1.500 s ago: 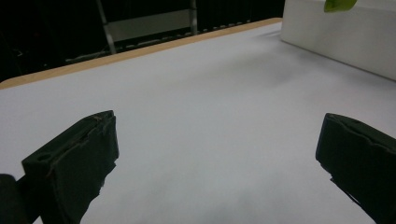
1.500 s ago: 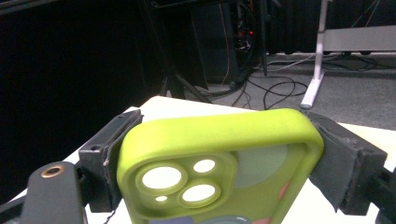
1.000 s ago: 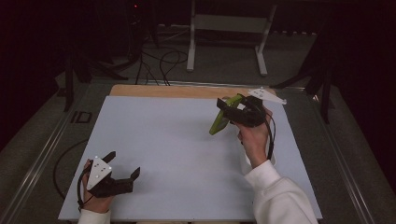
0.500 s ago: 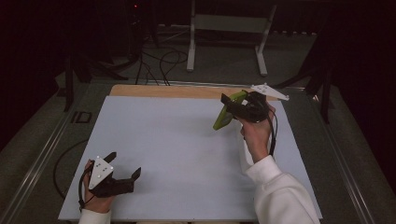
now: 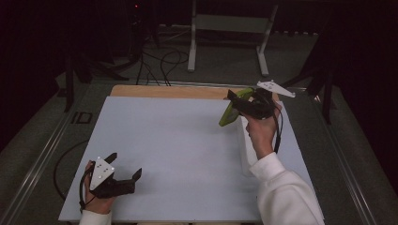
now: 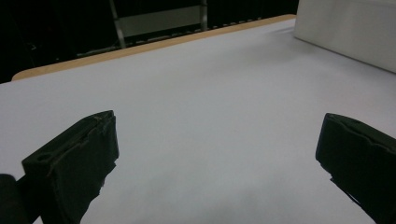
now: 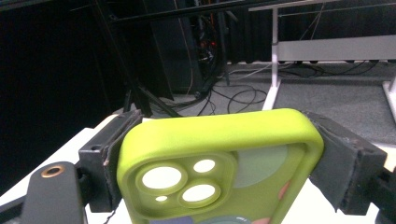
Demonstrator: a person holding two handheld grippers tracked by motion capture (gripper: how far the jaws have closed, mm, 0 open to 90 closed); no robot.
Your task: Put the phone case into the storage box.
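1 white box [image 5: 247,140] beside phone case [image 5: 231,112] | table [image 5: 178,140] | stand [image 5: 230,23]

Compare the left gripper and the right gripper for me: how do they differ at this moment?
The left gripper has open jaws with nothing between them; the right gripper is shut on a lime-green phone case. The left gripper sits low at the near edge of the white table; the right gripper is raised toward the far side. Both have black jaws and a grey three-cornered plate.
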